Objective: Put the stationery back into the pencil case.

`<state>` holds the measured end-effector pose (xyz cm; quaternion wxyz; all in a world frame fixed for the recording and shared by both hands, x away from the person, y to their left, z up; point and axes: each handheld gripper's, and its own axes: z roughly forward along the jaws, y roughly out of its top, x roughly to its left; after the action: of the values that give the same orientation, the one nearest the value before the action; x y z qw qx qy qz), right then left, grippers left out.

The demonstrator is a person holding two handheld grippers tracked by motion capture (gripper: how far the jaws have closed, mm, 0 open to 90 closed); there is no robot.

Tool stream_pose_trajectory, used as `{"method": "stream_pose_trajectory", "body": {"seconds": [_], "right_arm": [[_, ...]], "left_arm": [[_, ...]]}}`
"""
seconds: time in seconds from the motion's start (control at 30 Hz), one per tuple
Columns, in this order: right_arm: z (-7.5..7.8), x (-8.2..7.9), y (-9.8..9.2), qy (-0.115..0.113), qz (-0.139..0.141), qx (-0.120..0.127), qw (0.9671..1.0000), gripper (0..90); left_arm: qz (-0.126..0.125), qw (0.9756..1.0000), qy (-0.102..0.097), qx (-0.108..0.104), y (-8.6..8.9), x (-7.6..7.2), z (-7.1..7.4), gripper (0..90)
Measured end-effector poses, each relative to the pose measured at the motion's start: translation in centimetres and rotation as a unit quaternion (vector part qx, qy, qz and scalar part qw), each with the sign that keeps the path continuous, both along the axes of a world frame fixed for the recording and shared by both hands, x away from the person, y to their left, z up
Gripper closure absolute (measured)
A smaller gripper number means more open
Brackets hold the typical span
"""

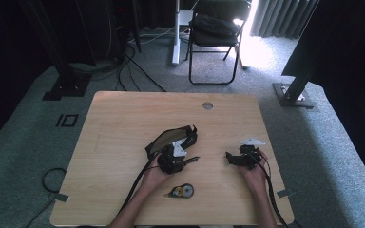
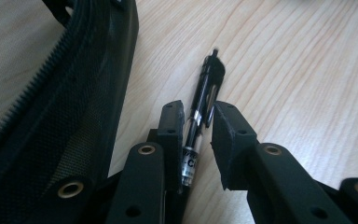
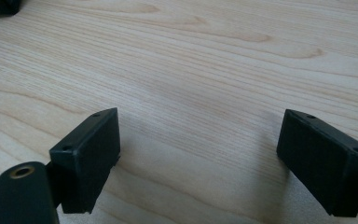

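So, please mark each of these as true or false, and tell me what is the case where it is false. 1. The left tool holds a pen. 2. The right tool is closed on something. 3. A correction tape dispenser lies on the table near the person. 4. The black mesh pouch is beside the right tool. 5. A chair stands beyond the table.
1. True: the left tool grips a black pen between its jaws.
2. False: the right tool is open, with bare table between its jaws.
3. True: the tape dispenser lies near the front edge.
4. False: the mesh pouch lies by the left tool.
5. True: a black folding chair stands behind the table.
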<state>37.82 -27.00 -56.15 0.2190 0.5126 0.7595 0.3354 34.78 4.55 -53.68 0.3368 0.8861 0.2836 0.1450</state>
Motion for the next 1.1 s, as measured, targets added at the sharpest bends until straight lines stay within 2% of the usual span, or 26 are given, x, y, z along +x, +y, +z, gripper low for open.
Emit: {"method": "stream_pose_trajectory", "body": {"seconds": [0.27,0.5,0.63,0.93,1.1], "right_arm": [[0.00,0.00,0.00,0.000,0.000,0.000,1.0000,13.2],[0.00,0.00,0.00,0.000,0.000,0.000,1.0000,13.2],[0.00,0.00,0.00,0.000,0.000,0.000,1.0000,13.2],[0.00,0.00,0.00,0.000,0.000,0.000,1.0000,13.2],[0.00,0.00,0.00,0.000,0.000,0.000,1.0000,13.2]], "left_arm": [[0.001,0.9999,0.001,0.015,-0.14,0.10,-0.55,75.2],[-0.001,0.9999,0.006,0.008,-0.17,0.00,-0.74,77.8],[-0.003,0.9999,0.007,0.012,-0.31,-0.05,-0.69,78.3],[-0.010,0.9998,0.014,0.010,-0.86,0.11,-0.66,74.0],[-0.012,0.9996,0.026,0.002,-0.71,0.29,-0.68,75.0]]}}
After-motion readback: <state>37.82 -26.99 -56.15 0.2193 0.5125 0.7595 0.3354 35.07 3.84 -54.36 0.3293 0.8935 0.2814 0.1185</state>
